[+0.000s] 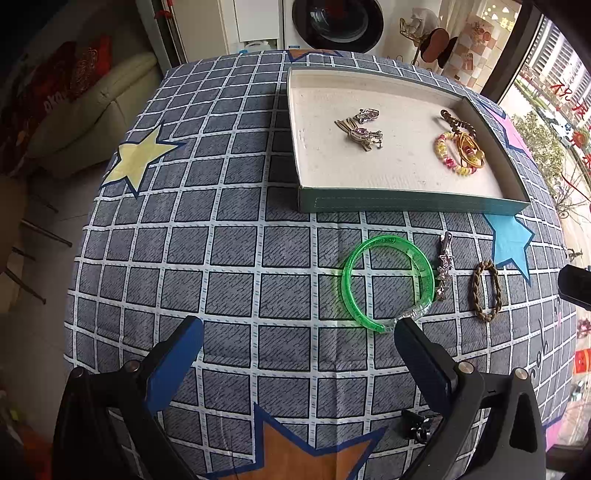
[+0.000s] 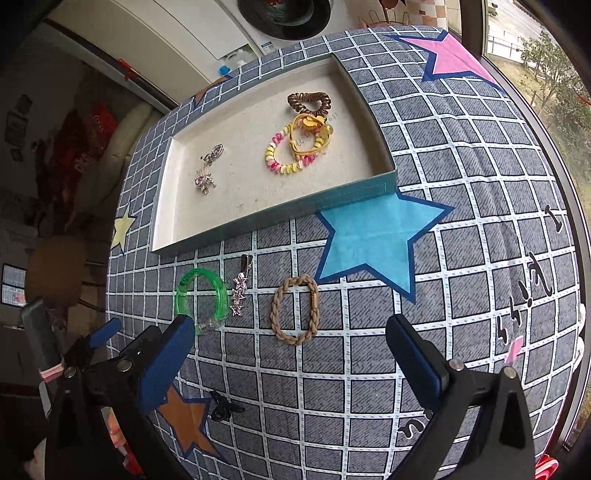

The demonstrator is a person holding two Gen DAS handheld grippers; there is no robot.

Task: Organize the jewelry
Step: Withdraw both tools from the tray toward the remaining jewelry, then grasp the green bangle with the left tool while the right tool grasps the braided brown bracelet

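A green-walled tray [image 1: 406, 205] [image 2: 280, 216] lies on the checked cloth and holds silver brooches [image 1: 360, 129] [image 2: 207, 170] and a pile of hair ties and bead bracelets [image 1: 460, 146] [image 2: 299, 144]. In front of it lie a green bangle [image 1: 388, 282] [image 2: 201, 297], a star hair clip [image 1: 444, 271] [image 2: 240, 290] and a braided tan bracelet [image 1: 485, 290] [image 2: 294, 308]. A black clip [image 1: 415, 424] [image 2: 223, 406] lies nearer. My left gripper [image 1: 299, 332] is open, its right finger by the bangle. My right gripper [image 2: 290, 341] is open just before the tan bracelet.
The table's round edge drops off at left toward a sofa [image 1: 85, 122] and chair legs. A washing machine [image 1: 336, 22] stands behind the table. A window [image 2: 554, 92] runs along the right side.
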